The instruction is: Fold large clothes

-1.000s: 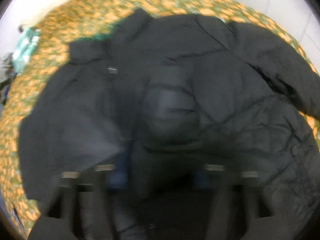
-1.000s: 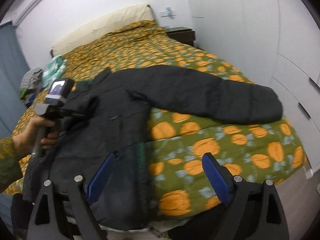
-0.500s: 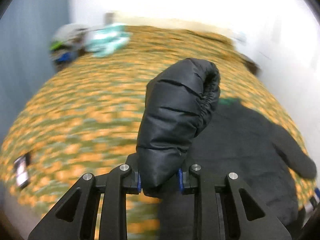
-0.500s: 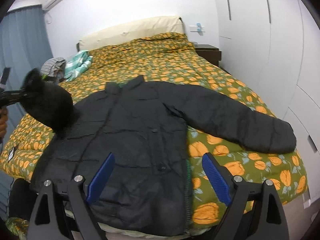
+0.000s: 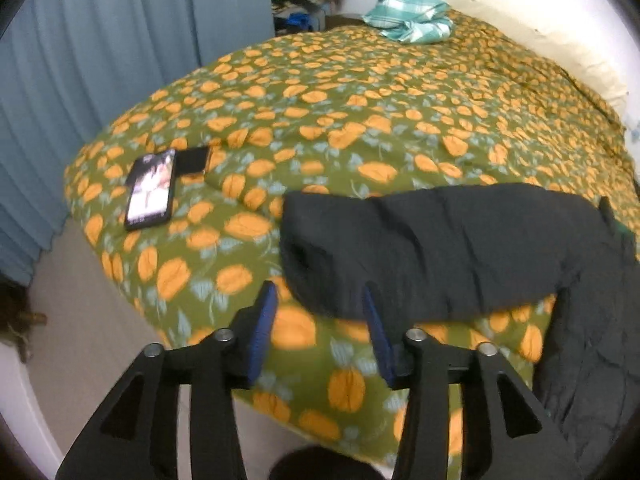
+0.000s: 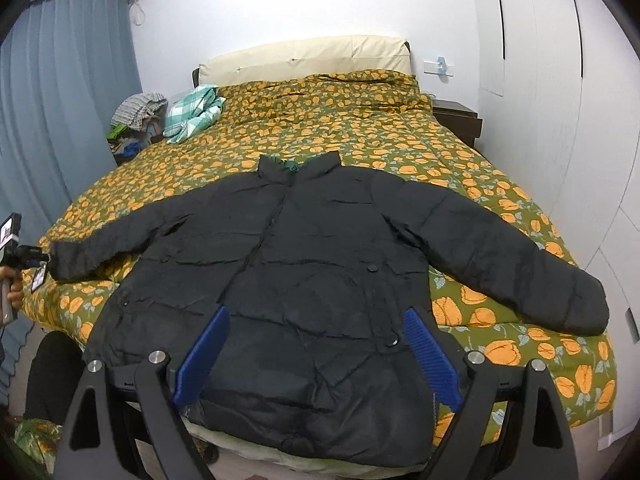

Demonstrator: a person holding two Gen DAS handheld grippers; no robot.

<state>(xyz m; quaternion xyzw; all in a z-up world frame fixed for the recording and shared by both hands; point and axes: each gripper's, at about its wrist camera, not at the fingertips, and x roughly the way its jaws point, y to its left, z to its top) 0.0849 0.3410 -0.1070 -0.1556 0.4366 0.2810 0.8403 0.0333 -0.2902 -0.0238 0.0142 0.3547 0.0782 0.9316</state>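
Observation:
A black puffer jacket [image 6: 320, 264] lies face up and spread flat on the bed, collar toward the headboard, both sleeves stretched out to the sides. Its left sleeve [image 5: 432, 240] lies flat on the quilt in the left wrist view. My left gripper [image 5: 318, 320] is open and empty, just in front of that sleeve's cuff at the bed's corner. My right gripper [image 6: 316, 356] is open and empty, above the jacket's hem at the foot of the bed. The left gripper also shows at the far left of the right wrist view [image 6: 24, 258].
The bed [image 6: 360, 128] has a green quilt with orange flowers. A phone [image 5: 152, 188] and a dark flat item [image 5: 194, 160] lie near the bed's left corner. A teal checked cloth [image 6: 196, 114] and a clothes pile [image 6: 138, 116] are near the headboard. Blue curtains [image 5: 80, 60] hang left; a nightstand [image 6: 458, 120] stands right.
My left gripper carried the left sleeve outward off the jacket's body, laid it flat on the quilt and opened. The right gripper backed up to the hem.

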